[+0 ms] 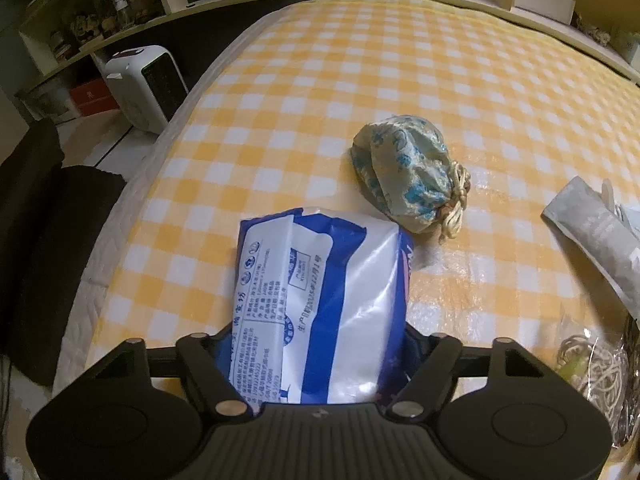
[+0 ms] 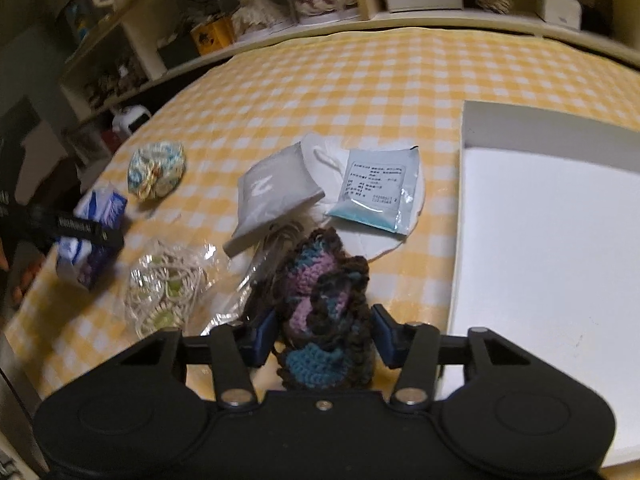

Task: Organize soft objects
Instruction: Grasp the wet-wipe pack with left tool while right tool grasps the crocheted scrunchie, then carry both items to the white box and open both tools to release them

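My left gripper (image 1: 318, 344) is shut on a blue and white tissue pack (image 1: 320, 300) and holds it over the yellow checked table (image 1: 360, 92). The same pack (image 2: 94, 236) and gripper show at the left of the right wrist view. My right gripper (image 2: 324, 336) is shut on a dark crocheted piece (image 2: 324, 316) with purple and teal patches. A blue-patterned drawstring pouch (image 1: 408, 172) lies just beyond the tissue pack and also shows in the right wrist view (image 2: 156, 170). An open white box (image 2: 552, 248) lies to the right of my right gripper.
A grey packet (image 2: 276, 196), a white mask (image 2: 372, 220) and a clear sachet with blue content (image 2: 376, 188) lie mid-table. A bag of cream crochet pieces (image 2: 168, 292) lies at the front left. A white heater (image 1: 144, 84) stands off the table's left edge. Shelves line the back.
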